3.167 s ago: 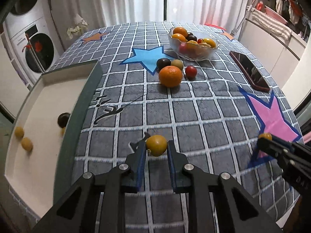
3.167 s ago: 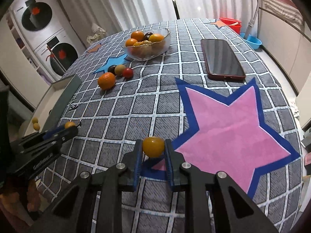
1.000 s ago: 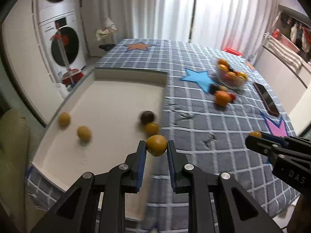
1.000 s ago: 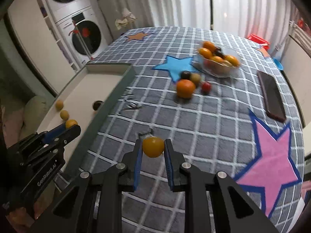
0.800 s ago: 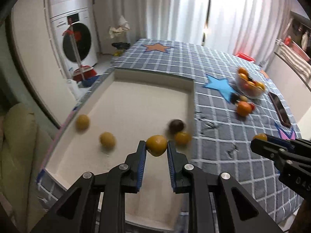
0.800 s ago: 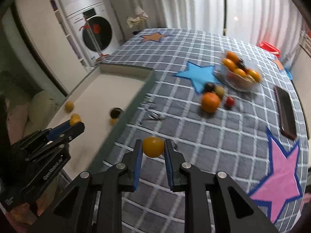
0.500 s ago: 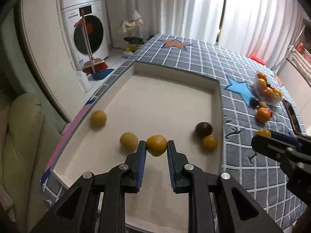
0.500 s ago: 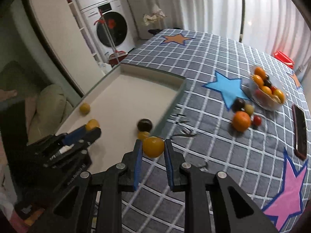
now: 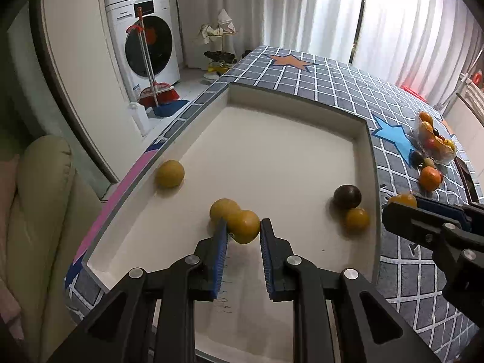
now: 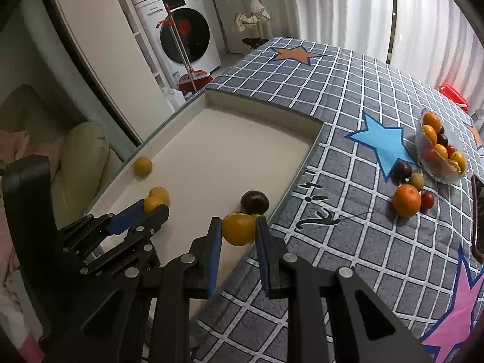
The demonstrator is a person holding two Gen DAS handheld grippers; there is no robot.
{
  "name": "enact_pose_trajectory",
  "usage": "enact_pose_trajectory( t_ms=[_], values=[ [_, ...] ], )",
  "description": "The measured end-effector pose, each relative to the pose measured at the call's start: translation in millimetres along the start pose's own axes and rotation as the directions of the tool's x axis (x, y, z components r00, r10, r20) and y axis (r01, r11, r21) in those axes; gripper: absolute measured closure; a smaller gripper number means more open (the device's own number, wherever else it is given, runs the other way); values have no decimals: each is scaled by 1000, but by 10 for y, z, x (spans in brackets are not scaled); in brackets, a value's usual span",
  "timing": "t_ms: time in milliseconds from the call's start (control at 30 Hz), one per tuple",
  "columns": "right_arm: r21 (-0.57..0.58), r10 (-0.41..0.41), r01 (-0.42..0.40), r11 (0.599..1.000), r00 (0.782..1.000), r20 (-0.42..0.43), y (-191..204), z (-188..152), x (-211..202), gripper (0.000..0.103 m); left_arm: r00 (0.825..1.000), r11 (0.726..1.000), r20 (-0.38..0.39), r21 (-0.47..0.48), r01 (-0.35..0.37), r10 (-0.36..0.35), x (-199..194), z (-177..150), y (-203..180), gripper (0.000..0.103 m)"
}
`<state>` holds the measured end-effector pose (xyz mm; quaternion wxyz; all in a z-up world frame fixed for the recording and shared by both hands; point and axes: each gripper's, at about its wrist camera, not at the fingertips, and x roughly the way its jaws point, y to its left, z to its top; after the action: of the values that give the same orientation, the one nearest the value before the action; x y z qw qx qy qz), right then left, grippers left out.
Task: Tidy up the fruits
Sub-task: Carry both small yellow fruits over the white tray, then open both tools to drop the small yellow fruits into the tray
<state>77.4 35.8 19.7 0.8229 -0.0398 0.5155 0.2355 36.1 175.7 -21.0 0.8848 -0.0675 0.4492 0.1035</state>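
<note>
My left gripper [image 9: 243,232] is clamped tight on a yellow fruit [image 9: 243,226], both blue pads pressing its sides, at the centre of the left wrist view. Directly behind it, touching in the picture, lies a second yellow fruit [image 9: 223,209] on the floor of the white tray [image 9: 272,157]. A third yellow fruit [image 9: 169,173] rests against the tray's left wall, at mid-left of the frame. At lower right of the tray, a dark plum [image 9: 347,197] and a small orange fruit [image 9: 357,219] sit touching each other, near the right wall.

My right gripper [image 10: 239,231] is likewise closed firmly on an orange-yellow fruit [image 10: 239,228], at the lower centre of the right wrist view, over the tray's right wall. My left gripper appears at lower left of that frame.

On the checked cloth [image 10: 348,96], at the right edge of the frame, stands a glass bowl [image 10: 440,154] holding mixed fruit. Just beside it, to its lower left, lie a large orange [image 10: 407,200], a dark plum, a greenish fruit and a small red one, grouped close together. A dark phone [image 10: 478,214] lies at the far right edge.
</note>
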Motion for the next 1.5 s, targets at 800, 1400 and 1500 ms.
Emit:
enact_pose_trajectory(
  t_ms=[800,1400,1500],
  values=[
    [-18,7,-9,1000,998,-55,92,40,306,79,999,999,-10,-14,-31,31,95,18,83,80],
    [-4,29,-30,1000,998,-58,72,73,326,46,997,998,-51,2,-56,56,187,-26,87,79],
    [7,27,-26,1000,999,-46,62,74,270,36,997,998,-52,-11,-56,55,177,-29,98,13]
  ],
)
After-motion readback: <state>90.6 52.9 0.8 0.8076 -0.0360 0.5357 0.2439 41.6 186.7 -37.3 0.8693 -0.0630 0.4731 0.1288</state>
